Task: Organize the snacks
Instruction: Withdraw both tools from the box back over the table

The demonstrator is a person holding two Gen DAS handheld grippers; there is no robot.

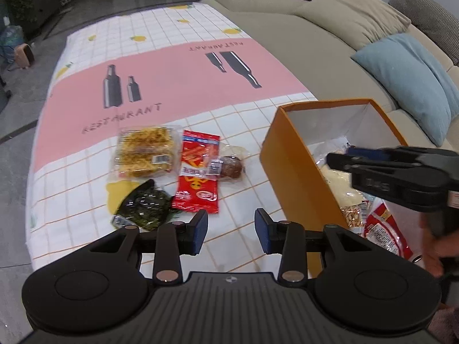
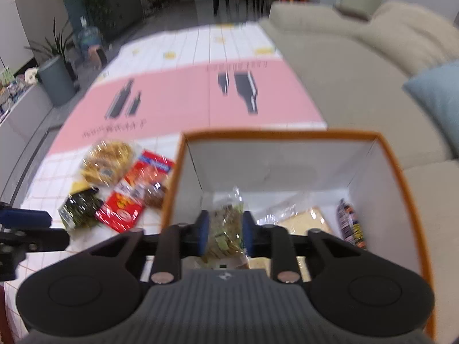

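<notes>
Orange box [image 2: 401, 189] at the right, snacks inside.
My right gripper [image 2: 223, 230] hangs in it, jaws slightly apart around a clear greenish packet [image 2: 225, 223], grip uncertain; my left gripper [image 1: 231, 230], half open, empty, hovers near the red packet [image 1: 198, 172].

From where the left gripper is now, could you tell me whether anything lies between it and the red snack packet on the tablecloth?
Nothing visible does. The left gripper is open over bare tablecloth, and the red snack packet lies just ahead of it, flat and uncovered.
</notes>
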